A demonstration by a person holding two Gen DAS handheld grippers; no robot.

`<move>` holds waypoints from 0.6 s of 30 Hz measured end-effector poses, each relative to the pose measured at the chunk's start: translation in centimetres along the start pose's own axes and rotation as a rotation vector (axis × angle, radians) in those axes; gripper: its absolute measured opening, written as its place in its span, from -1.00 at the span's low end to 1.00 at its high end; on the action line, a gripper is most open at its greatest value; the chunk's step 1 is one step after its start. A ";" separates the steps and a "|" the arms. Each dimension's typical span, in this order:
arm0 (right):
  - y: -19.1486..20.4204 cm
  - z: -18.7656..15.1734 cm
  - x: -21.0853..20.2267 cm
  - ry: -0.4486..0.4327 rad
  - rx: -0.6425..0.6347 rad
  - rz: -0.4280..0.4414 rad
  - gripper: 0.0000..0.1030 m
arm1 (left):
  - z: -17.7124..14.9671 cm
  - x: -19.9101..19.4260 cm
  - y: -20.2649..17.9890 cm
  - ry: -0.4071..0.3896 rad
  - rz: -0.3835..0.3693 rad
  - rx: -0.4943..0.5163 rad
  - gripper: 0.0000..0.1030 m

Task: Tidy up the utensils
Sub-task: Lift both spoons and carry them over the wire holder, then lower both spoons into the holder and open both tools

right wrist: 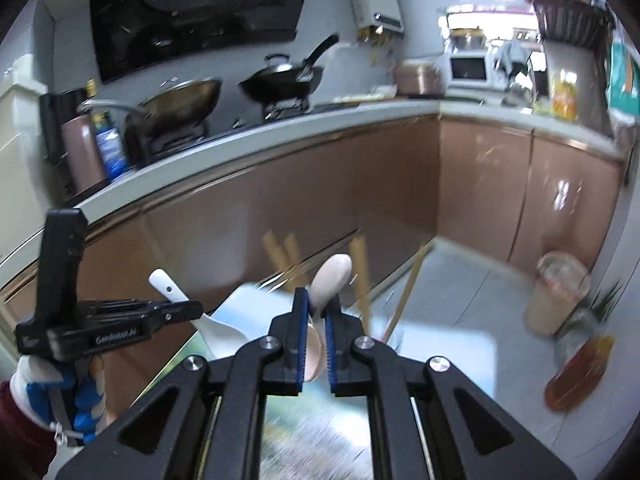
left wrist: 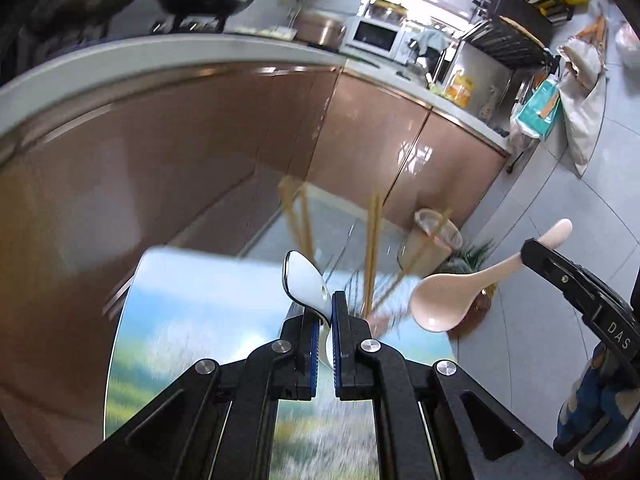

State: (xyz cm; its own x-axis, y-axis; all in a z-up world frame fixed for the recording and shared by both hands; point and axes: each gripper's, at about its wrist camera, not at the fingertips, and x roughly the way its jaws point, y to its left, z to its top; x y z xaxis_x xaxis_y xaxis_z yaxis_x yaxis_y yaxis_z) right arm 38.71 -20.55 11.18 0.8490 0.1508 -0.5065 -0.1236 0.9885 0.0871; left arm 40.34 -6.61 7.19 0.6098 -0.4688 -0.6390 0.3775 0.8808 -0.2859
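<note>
2 spoons (left wrist: 306,280) gripped, chopsticks (left wrist: 372,248) in holder

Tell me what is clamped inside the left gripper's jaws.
The left gripper is shut on a white spoon; its handle sticks up beyond the pads, and the bowel end is mostly covered by the gripper here.

left black plastic two-finger gripper (left wrist: 325,322): blue ribbed pads, silver pivot screws, "GenRobot.AI" lettering on its side. right black plastic two-finger gripper (right wrist: 316,320) same build, side marked "DAS". white-and-blue patterned glove (right wrist: 60,400), dark red sleeve cuff (right wrist: 20,416)
</note>
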 end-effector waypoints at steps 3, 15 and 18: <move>-0.8 0.9 2.6 0.009 -0.029 -0.047 -0.87 | 2.0 2.8 -1.5 -0.013 0.019 0.028 -0.90; -3.2 -3.0 10.5 0.125 -0.074 -0.065 -0.86 | 1.1 12.2 -3.8 0.035 0.141 0.143 -0.90; -3.1 -3.6 10.7 0.123 -0.094 -0.058 -0.85 | 0.4 13.2 -3.6 0.057 0.146 0.142 -0.90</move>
State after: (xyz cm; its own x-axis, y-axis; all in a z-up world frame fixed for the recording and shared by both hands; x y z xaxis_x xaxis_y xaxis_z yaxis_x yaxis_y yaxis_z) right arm 46.28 -21.91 2.39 0.7874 0.0877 -0.6102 -0.1283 0.9915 -0.0232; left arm 47.31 -15.97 0.11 0.6265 -0.3289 -0.7067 0.3852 0.9188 -0.0862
